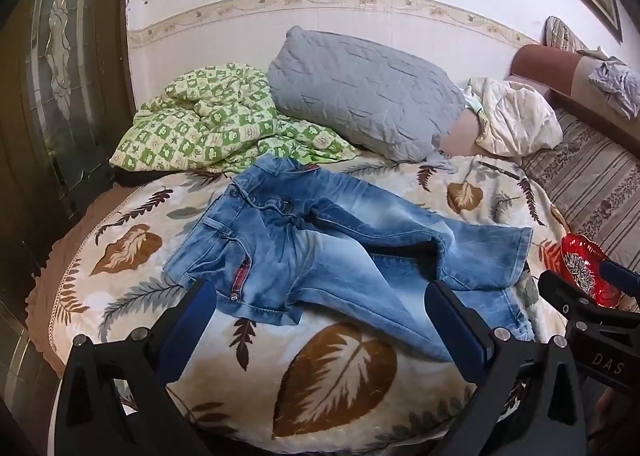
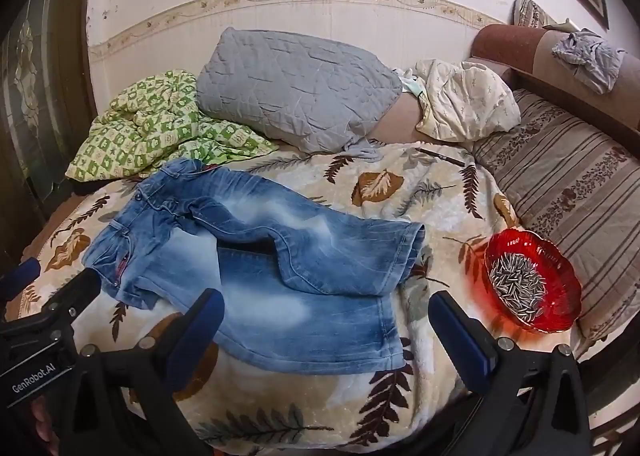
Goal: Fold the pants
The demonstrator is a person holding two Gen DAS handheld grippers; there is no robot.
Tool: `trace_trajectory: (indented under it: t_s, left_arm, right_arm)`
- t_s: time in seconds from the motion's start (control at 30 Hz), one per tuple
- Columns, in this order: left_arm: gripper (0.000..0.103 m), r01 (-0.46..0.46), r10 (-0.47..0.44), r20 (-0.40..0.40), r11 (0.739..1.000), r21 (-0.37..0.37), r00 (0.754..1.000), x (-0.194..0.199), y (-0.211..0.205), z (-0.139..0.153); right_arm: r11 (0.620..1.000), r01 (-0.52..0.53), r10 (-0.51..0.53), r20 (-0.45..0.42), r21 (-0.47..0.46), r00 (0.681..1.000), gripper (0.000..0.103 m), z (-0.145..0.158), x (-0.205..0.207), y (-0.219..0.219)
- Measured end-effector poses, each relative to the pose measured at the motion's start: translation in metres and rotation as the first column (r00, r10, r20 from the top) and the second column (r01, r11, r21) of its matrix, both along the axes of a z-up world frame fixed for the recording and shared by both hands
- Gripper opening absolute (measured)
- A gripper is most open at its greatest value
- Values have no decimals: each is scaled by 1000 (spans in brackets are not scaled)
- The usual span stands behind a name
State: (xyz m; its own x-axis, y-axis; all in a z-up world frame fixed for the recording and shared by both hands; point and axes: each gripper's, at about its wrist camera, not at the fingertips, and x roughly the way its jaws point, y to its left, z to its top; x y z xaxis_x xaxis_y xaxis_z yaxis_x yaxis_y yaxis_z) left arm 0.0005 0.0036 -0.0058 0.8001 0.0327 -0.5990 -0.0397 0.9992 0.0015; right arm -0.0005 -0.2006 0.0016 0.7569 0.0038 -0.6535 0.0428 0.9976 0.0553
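- The faded blue denim pants (image 1: 320,240) lie spread out on the bed, on the cream blanket printed with brown and grey leaves (image 1: 336,372), waistband toward the left, legs running right.
- One leg is crossed over the other, its hem (image 2: 412,252) ending short of the lower leg's hem (image 2: 394,352).
- Left gripper (image 1: 320,312) hovers over the near part of the pants, its blue-padded fingers (image 1: 192,328) spread wide, nothing between them.
- Right gripper (image 2: 326,332) hangs above the lower leg, fingers (image 2: 460,340) equally wide apart, holding nothing.
- Just right of the pants, a red scalloped glass bowl of striped sunflower seeds (image 2: 532,284) sits on the blanket.
- Behind the pants: a crumpled green-and-cream checked quilt (image 1: 208,123) near the waistband, with a grey quilted pillow (image 1: 360,91) leaning beside it.
- Further right, a rumpled cream cloth (image 2: 464,99), and a dark pencil-like stick (image 2: 440,156) on the blanket.
- A striped brown cushion (image 2: 568,175) runs along the far right.
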Motion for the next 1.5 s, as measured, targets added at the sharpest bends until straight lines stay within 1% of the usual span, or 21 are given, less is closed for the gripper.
trace_trajectory:
  t_s: [0.17,0.27,0.37,0.77,1.5]
  left_arm:
    - [103,-2,2,-3,1000,2,1000,2,0,-3]
    - [103,6,-6,-1,1000,2,1000,1,0,0]
    - [103,9,-9,2,1000,18,1000,1,-2,-1]
    - [103,11,-11,0,1000,14,1000,1,-1,-2]
    - [103,18,-18,-13,1000,13,1000,2,-2,-3]
  right_arm:
    - [1000,5,-5,1,6,1000,103,0,0,-2]
    - [1000,9,-9,4,2,1000,103,0,0,-1]
    - [1000,16,-16,16,1,1000,103,2,-2,-1]
    - [1000,25,-25,24,7,999,103,4,-1,-4]
    - [1000,21,-21,9,-5,1000,103,1,0,-2]
